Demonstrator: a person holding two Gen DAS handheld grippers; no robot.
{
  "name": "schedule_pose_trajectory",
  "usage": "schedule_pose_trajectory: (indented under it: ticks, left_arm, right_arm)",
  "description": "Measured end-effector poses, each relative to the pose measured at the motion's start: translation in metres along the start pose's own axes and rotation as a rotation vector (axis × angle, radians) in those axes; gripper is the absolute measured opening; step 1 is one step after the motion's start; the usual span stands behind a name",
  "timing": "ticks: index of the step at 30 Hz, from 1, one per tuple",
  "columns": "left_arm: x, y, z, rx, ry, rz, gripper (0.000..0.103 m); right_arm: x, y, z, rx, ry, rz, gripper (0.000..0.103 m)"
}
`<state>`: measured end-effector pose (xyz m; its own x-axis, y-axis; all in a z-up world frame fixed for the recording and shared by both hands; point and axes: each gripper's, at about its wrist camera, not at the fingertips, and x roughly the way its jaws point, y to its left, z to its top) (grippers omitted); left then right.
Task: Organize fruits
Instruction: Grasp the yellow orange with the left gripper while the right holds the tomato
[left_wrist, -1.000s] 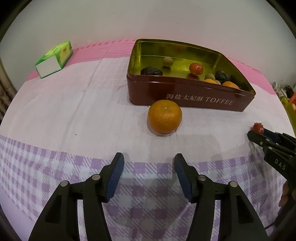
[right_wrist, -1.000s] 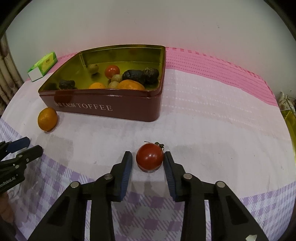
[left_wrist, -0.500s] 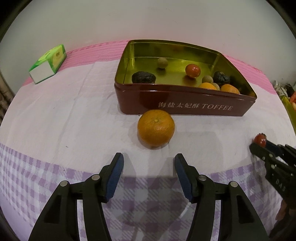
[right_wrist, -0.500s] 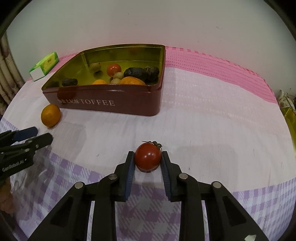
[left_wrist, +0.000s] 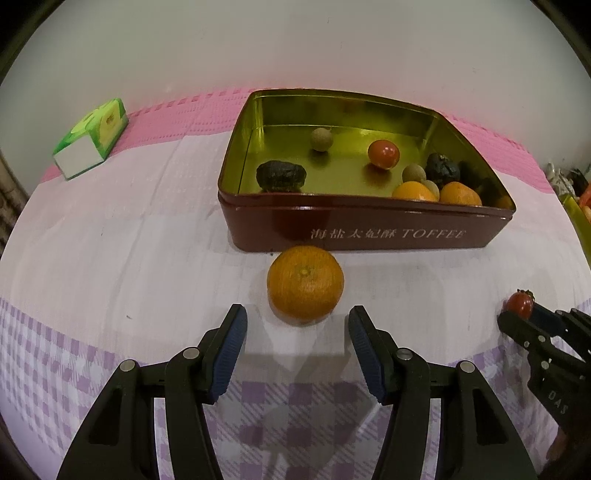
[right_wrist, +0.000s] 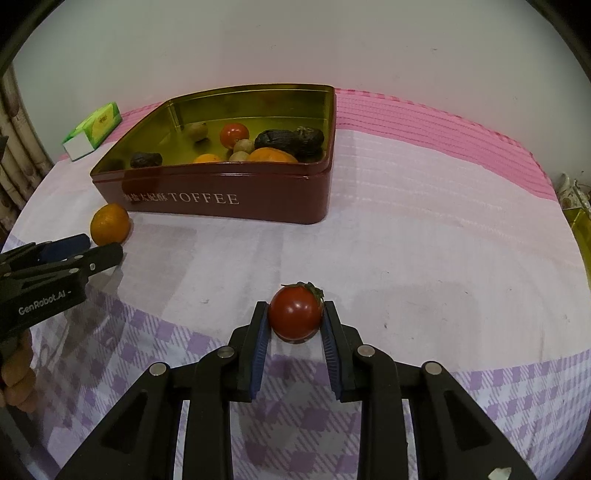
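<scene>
A small red tomato (right_wrist: 294, 312) with a green stem sits on the tablecloth, and my right gripper (right_wrist: 294, 314) is shut on it, both blue pads pressing its sides. The same tomato (left_wrist: 519, 304) shows at the right edge of the left wrist view, at the tip of the right gripper (left_wrist: 517, 317). An orange (left_wrist: 305, 284) lies on the cloth just in front of the dark red toffee tin (left_wrist: 354, 232). My left gripper (left_wrist: 297, 325) stands open just short of the orange, with nothing between its fingers. The left gripper (right_wrist: 99, 251) sits beside the orange (right_wrist: 110, 223) in the right wrist view.
The toffee tin (right_wrist: 236, 195) holds several fruits: a red tomato (left_wrist: 383, 154), oranges, dark wrinkled ones and small brownish ones. A green and white carton (left_wrist: 91, 137) lies at the back left. A hand (right_wrist: 14, 373) holds the left gripper. Clutter shows at the far right edge.
My right gripper has shut on the tomato. My left gripper has moved closer to the orange, which now sits nearer between its open fingers.
</scene>
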<state>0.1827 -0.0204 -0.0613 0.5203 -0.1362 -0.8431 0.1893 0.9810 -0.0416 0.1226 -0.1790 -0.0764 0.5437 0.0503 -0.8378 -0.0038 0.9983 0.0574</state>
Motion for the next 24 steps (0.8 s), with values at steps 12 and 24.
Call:
schedule_pose_trajectory:
  ticks: [12,24]
  left_arm:
    - [0.009,-0.007,0.009,0.009,0.006,0.014,0.058]
    - [0.015,-0.005,0.018,0.012,0.0,0.0,0.043]
  right_arm:
    - [0.003,0.002,0.005,-0.001,0.001,0.002,0.026]
    - [0.008,0.005,0.014,-0.011,-0.002,-0.005,0.026]
